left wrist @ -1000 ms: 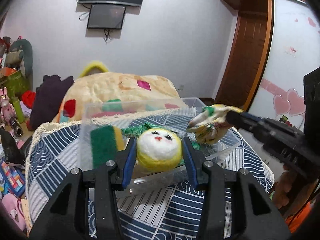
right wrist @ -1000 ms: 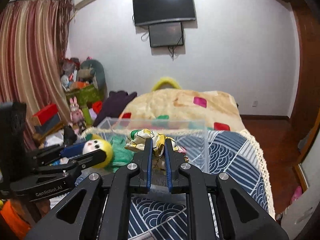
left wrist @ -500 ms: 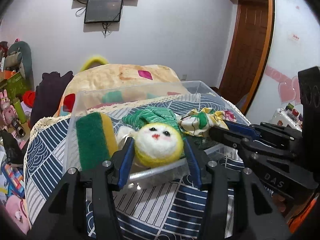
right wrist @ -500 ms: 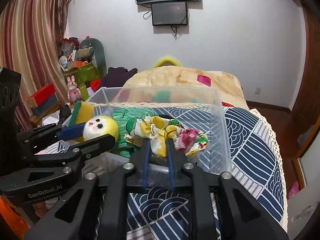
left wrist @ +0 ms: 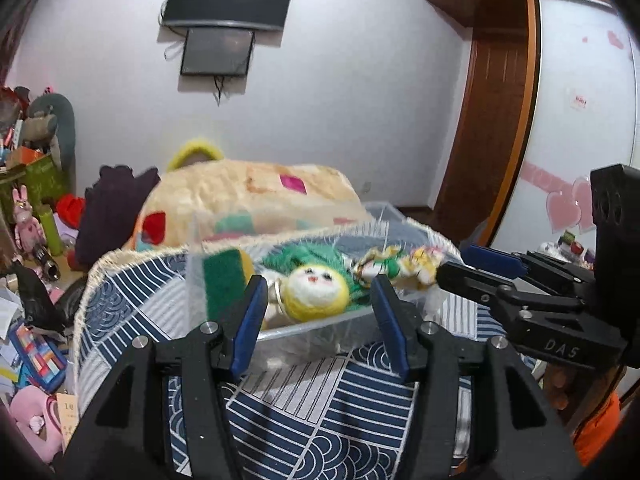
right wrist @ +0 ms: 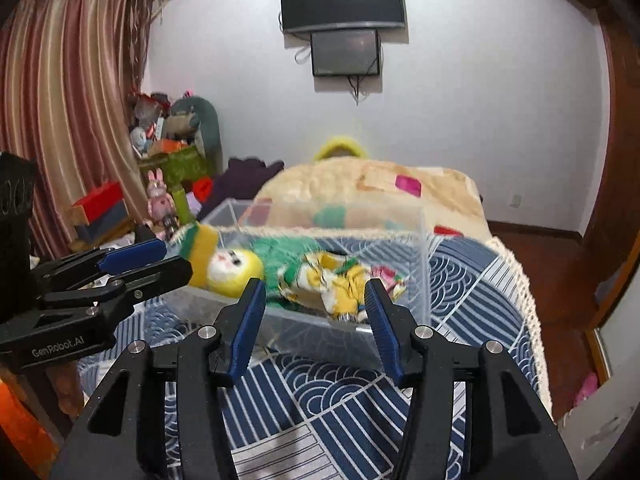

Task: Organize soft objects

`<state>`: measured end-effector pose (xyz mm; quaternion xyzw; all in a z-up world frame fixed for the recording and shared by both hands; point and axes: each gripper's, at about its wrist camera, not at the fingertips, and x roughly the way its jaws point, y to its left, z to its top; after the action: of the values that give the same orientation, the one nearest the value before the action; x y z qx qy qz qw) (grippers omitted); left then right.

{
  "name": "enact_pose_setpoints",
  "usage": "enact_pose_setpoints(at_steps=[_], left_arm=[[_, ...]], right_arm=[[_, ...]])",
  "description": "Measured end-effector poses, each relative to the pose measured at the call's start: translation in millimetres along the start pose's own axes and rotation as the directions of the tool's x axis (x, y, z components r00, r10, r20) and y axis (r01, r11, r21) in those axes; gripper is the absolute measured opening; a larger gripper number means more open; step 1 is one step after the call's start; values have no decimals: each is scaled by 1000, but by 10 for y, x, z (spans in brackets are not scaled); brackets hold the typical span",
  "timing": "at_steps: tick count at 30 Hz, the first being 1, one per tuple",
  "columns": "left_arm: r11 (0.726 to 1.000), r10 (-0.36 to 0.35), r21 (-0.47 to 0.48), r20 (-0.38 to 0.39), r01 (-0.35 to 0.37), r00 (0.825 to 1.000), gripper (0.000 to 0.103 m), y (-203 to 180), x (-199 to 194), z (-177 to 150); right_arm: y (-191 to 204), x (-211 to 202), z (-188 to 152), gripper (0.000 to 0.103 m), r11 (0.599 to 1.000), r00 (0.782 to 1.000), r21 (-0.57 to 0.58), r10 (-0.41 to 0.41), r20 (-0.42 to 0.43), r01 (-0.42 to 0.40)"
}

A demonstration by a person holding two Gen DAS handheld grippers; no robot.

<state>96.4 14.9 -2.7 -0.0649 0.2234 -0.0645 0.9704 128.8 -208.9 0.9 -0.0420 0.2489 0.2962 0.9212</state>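
Both tools now released and pulled back, left tool (left wrist: 318, 316) and right tool (right wrist: 314, 316) spread wide, empty, doll (left wrist: 318, 292) and scrunchie (right wrist: 332, 284) in clear bin (right wrist: 424, 248)

You have one clear plastic bin (left wrist: 352, 320) on the blue patterned cover (left wrist: 320, 420), and four soft things lie in it: one green-and-yellow sponge (left wrist: 224, 280), one yellow plush ball with a white face (left wrist: 316, 292), one green knitted cloth (left wrist: 308, 256) and one floral scrunchie (right wrist: 336, 284). Your two grippers, the left gripper (left wrist: 318, 320) and the right gripper (right wrist: 314, 320), each show two blue-padded fingers spread apart with nothing between them. Two dark screens hang on the wall, one wide screen (right wrist: 340, 0) above one smaller screen (right wrist: 345, 52).
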Motion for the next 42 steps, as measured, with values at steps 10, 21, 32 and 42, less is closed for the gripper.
enact_pose_setpoints(at_steps=[10, 21, 32, 42], left_arm=[[1000, 7, 2, 150, -8, 989, 69, -45, -604, 114], [998, 51, 13, 232, -56, 971, 102, -125, -876, -2], [996, 77, 15, 240, -83, 968, 103, -168, -843, -107], [995, 93, 9, 255, -99, 962, 103, -138, -865, -137]], right_arm=[[53, -475, 126, 59, 999, 989, 12, 28, 147, -30], [90, -657, 23, 87, 1000, 975, 17, 2, 223, -6], [50, -633, -93, 103, 999, 974, 34, -23, 226, 16], [57, -656, -121, 103, 999, 973, 28, -21, 228, 15]])
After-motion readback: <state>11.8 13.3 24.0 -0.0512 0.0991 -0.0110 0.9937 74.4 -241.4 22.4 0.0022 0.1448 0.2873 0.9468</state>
